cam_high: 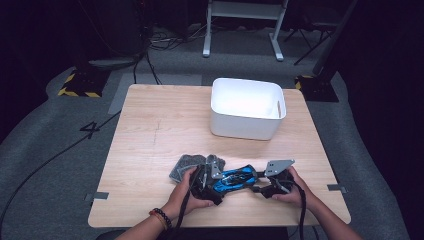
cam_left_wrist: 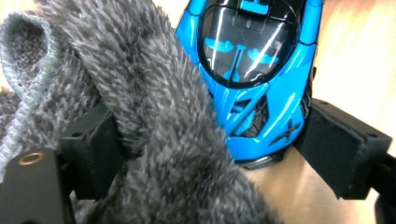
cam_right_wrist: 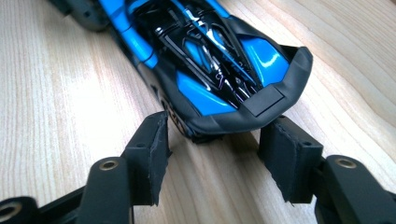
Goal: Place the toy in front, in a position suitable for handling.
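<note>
Two tongs (cam_high: 207, 180) (cam_high: 260, 187) flank the blue toy car (cam_high: 232, 178) end to end.

High view looks forward and down over the whole table (cam_high: 150, 130); both gripper views sit close, sharing the blue toy car (cam_left_wrist: 252, 79) (opposite ends).

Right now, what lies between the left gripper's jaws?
In the left gripper view, a fold of grey fuzzy cloth and one end of the blue toy car lie between the open jaws of the left gripper.
</note>
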